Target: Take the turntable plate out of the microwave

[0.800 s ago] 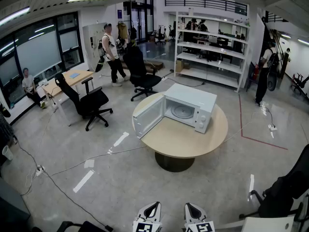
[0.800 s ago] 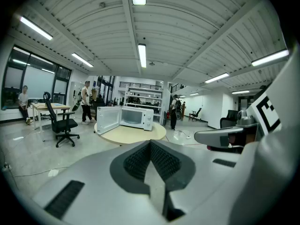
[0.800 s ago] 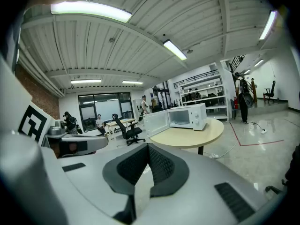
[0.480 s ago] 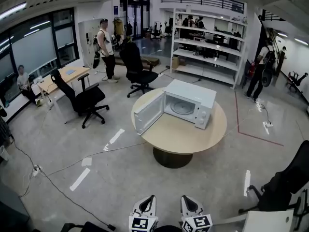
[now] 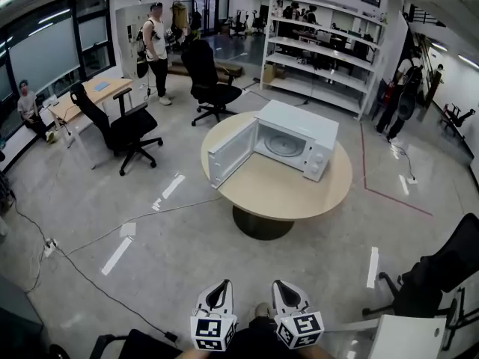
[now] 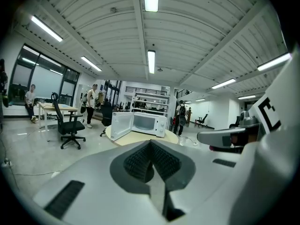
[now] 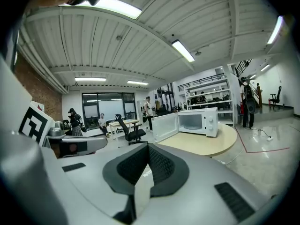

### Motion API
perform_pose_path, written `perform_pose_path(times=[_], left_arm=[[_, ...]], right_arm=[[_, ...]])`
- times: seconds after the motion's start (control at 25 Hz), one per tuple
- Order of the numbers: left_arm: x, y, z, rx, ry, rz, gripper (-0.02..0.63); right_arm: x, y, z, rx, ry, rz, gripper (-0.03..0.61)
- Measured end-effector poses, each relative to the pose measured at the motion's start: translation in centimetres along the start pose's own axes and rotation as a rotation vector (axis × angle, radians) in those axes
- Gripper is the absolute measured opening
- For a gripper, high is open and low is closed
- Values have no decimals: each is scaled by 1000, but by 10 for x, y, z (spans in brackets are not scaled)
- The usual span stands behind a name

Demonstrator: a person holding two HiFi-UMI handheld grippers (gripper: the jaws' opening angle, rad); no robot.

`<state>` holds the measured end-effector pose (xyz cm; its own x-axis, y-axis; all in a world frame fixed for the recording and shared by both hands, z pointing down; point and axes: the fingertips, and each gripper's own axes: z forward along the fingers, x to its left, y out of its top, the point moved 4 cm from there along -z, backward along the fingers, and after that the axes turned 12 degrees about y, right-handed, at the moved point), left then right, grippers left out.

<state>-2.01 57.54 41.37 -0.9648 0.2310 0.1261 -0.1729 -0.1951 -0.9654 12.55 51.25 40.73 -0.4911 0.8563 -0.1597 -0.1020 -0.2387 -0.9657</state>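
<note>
A white microwave (image 5: 299, 142) stands on a round wooden table (image 5: 284, 194) across the room, its door (image 5: 232, 154) swung open to the left. The glass turntable plate (image 5: 285, 146) lies inside the cavity. My left gripper (image 5: 219, 292) and right gripper (image 5: 286, 292) are side by side at the head view's bottom edge, far from the table, both pointing at it. Each is shut with nothing between its pads. The left gripper view shows its closed jaws (image 6: 151, 146) and the distant microwave (image 6: 147, 124). In the right gripper view the jaws (image 7: 148, 149) are also closed, and the microwave (image 7: 199, 122) stands beyond them.
Bare floor with white tape marks and a cable (image 5: 112, 234) lies between me and the table. Black office chairs (image 5: 123, 129) stand at the left, another chair (image 5: 438, 275) at the right. People stand near a desk (image 5: 90, 96) and white shelving (image 5: 329, 58) behind.
Both grippers have come further up into the head view from its bottom edge. The table and microwave have shifted slightly up in the picture; the door stays open.
</note>
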Motion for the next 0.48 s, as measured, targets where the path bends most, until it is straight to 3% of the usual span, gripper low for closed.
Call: perform_pose_path(times=[0.28, 0.48], left_arm=[[18, -7, 50, 46, 61, 6, 46], [6, 1, 109, 82, 68, 19, 46]], right_arm=[[-35, -9, 55, 26, 47, 28, 14], [-88, -4, 90, 40, 60, 63, 14]])
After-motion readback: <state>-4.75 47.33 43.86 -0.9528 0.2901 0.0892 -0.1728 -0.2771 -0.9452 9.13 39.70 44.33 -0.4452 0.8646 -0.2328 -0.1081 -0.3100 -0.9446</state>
